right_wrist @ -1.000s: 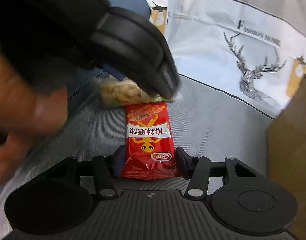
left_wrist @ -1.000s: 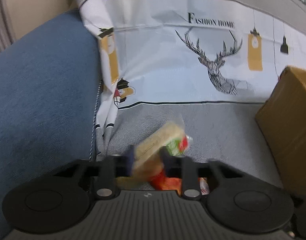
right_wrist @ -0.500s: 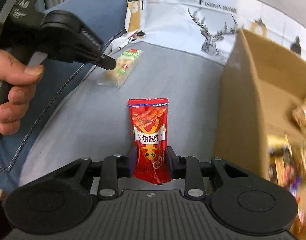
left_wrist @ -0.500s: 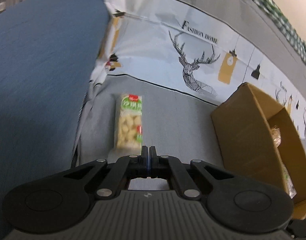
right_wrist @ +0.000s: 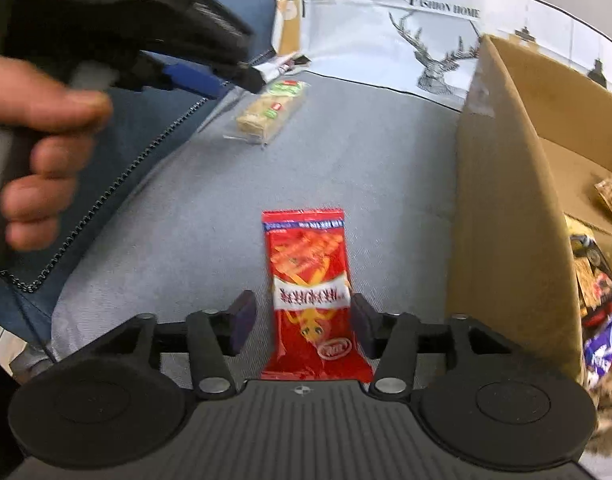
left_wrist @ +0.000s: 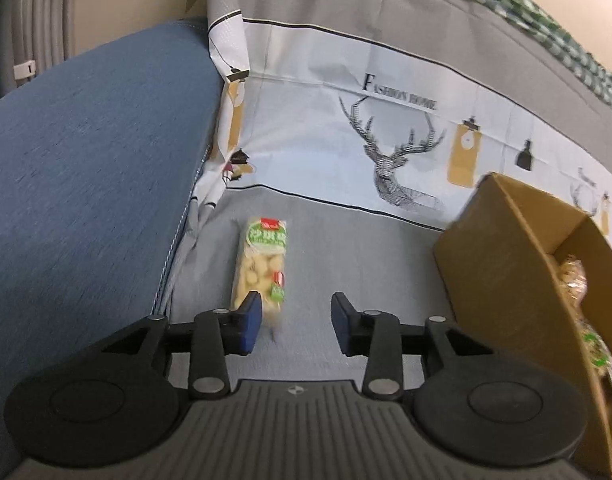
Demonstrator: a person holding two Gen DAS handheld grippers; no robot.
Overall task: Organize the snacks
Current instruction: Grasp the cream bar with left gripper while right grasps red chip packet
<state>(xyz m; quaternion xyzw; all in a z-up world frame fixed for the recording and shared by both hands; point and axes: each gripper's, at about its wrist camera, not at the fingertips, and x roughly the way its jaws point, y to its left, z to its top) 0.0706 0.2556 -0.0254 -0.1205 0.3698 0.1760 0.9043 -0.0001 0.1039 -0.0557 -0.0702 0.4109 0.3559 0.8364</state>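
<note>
The right gripper (right_wrist: 302,320) was seen with its jaws spread wide. Between them lay the red packet (right_wrist: 310,292), flat on the grey cover (right_wrist: 166,240); the right jaw seemed to be touching the packet's edge, while a gap was left at the left jaw, so nothing was clamped. The left gripper (left_wrist: 296,322) was also opened wide and nothing was held in it. The clear packet of pale biscuits (left_wrist: 264,268) lay just ahead of its left finger (left_wrist: 250,320), on the same cover, near the blue cushion (left_wrist: 86,180). To the right, the cardboard box (right_wrist: 506,220) was standing close by, with other snacks already inside it.

Both packets were judged to be light and thin. The red one was taken to be soft and crinkly, with a smooth foil that could slip; it would best be pinched across its narrow width, near the middle. The biscuits were judged to be brittle, so a gentle grip across the short sides was thought safer than a hard squeeze.
</note>
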